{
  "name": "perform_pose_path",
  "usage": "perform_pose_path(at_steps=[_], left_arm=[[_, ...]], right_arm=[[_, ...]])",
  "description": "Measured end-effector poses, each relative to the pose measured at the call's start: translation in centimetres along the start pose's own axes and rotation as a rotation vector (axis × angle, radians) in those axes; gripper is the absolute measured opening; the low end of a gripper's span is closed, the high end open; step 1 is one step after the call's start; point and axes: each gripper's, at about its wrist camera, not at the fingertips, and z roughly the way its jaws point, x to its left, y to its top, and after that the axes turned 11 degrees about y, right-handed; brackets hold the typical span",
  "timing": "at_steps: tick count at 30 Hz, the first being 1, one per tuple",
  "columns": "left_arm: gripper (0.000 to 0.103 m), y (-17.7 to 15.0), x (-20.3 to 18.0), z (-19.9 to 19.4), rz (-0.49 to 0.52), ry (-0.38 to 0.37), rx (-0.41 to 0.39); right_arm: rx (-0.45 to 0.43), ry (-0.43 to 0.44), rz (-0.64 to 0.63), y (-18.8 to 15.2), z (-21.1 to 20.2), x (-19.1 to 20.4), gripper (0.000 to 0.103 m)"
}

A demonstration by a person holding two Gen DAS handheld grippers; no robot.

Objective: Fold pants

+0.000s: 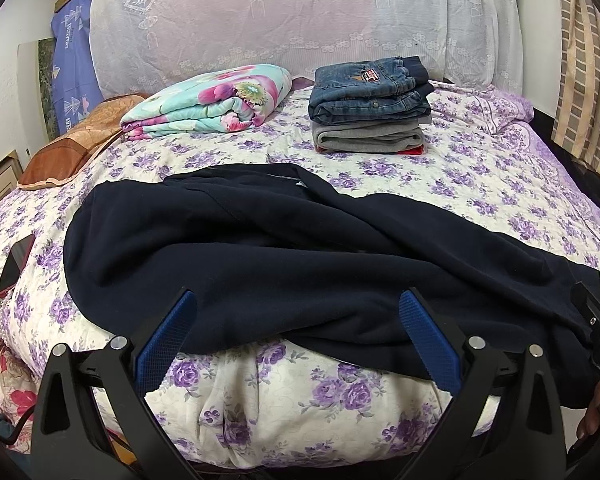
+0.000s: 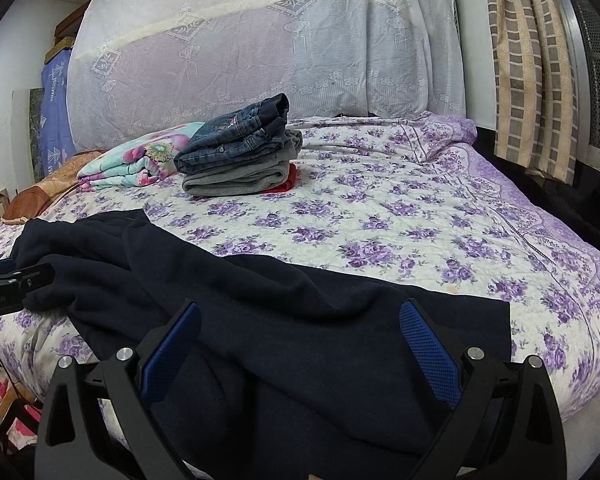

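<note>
Dark blue pants (image 1: 284,248) lie crumpled across the near part of a bed with a purple flower cover (image 1: 480,184). One leg hangs over the near edge.

The left gripper (image 1: 296,308) has its blue fingers (image 1: 168,336) spread wide apart, holding nothing. It sits just near the pants' near edge. The right gripper (image 2: 300,320) also has its fingers (image 2: 428,344) wide apart, with the pants under them and nothing pinched.

Far back on the bed sits a pile of folded clothes (image 1: 370,108), with jeans on top, gray in the middle and red at the bottom. Left of it lies a folded flowery blanket (image 1: 208,100). A phone (image 1: 16,264) rests on the left side of the bed.
</note>
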Motion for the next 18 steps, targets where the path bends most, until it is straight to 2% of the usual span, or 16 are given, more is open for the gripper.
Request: perform_pose_path(at_steps=[18], left_arm=[[0.098,0.07,0.05,0.03,0.0,-0.001,0.004]], right_arm=[[0.005,0.003,-0.002,-0.11,0.09,0.16,0.1]])
